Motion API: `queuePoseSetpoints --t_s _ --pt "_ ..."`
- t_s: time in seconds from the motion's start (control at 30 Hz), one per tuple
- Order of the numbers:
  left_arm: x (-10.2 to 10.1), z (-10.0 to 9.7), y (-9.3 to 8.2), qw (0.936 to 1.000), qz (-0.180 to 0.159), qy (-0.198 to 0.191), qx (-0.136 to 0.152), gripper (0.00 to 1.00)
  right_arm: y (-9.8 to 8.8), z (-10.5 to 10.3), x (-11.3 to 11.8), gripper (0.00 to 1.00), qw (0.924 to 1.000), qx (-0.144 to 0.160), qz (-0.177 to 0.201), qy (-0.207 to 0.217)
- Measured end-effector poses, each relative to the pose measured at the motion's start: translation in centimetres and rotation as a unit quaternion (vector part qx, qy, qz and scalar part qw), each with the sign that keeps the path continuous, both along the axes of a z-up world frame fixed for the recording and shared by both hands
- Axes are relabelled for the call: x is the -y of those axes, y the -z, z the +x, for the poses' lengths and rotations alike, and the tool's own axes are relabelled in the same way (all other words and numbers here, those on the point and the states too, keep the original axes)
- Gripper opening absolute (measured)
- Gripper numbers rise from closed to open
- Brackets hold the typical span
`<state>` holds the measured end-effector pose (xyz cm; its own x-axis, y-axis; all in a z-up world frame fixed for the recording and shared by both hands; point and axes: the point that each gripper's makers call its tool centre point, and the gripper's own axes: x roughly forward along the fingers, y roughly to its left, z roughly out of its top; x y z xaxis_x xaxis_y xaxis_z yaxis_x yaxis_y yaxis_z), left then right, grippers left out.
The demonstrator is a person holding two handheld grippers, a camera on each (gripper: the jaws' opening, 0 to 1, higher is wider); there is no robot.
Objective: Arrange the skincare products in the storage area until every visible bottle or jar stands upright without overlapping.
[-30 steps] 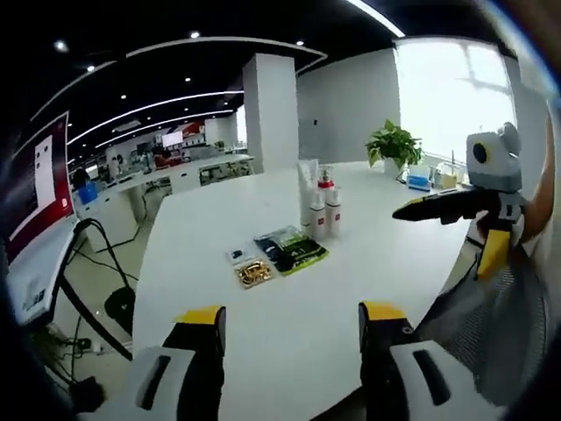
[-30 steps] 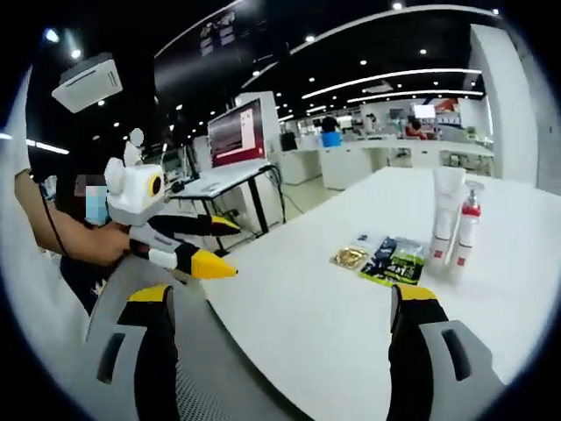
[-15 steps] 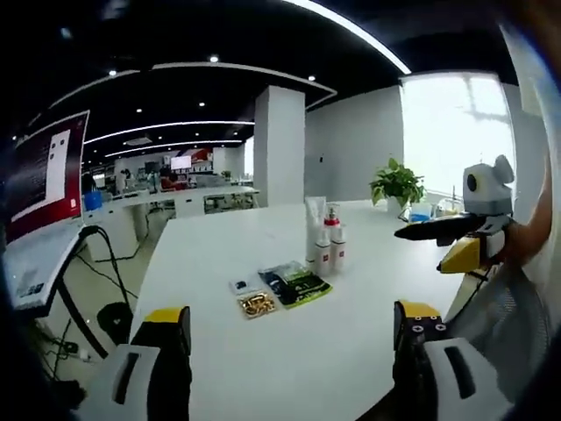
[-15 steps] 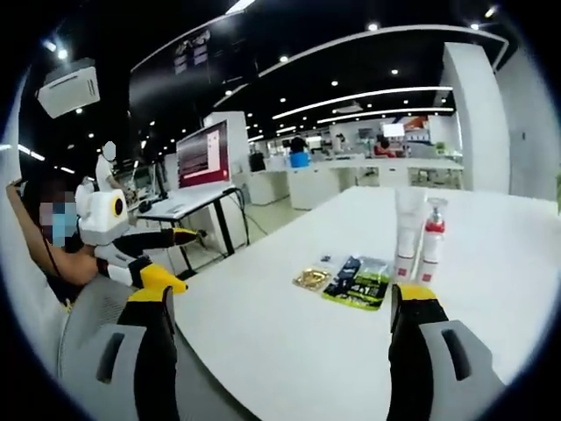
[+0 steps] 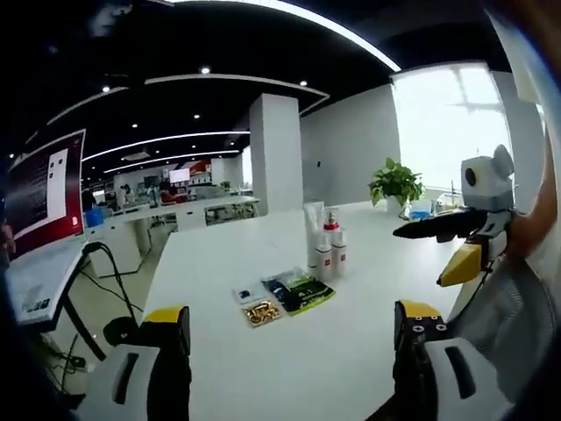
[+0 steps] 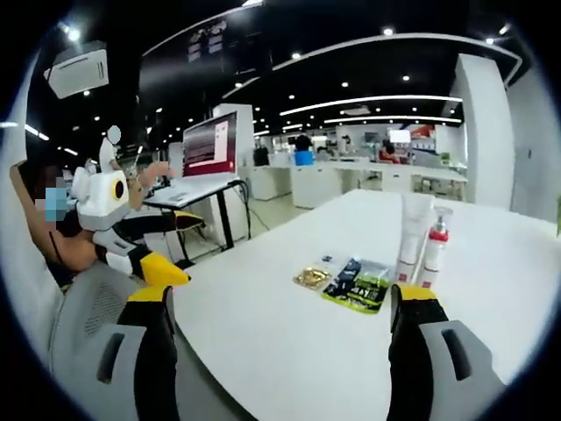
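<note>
Skincare bottles, white with red labels [image 5: 326,253], stand clustered mid-table, flat sachets [image 5: 298,290] beside; both grippers [image 5: 289,329] [image 6: 285,303] gape empty (approach low, slow).

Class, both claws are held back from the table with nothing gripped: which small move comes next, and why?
Probably bring the right claw forward toward the flat green sachet beside the upright bottles. Both claws stand open, and the left claw is no nearer.

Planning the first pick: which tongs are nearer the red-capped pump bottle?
Right, narrowly, I'd judge. The red-capped pump bottle looms larger ahead of the right tongs; the left tongs hang further back, near the table edge.
</note>
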<state>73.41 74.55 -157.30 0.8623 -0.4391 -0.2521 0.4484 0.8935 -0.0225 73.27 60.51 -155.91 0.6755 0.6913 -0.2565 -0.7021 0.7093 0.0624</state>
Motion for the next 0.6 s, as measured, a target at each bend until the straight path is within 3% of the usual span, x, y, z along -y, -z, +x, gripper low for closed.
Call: queuePoseSetpoints --t_s 0.6 --pt "-0.07 0.15 0.00 1.0000 -0.007 -0.006 -0.002 1.00 0.53 -0.45 -0.43 0.97 0.9997 0.002 -0.022 -0.011"
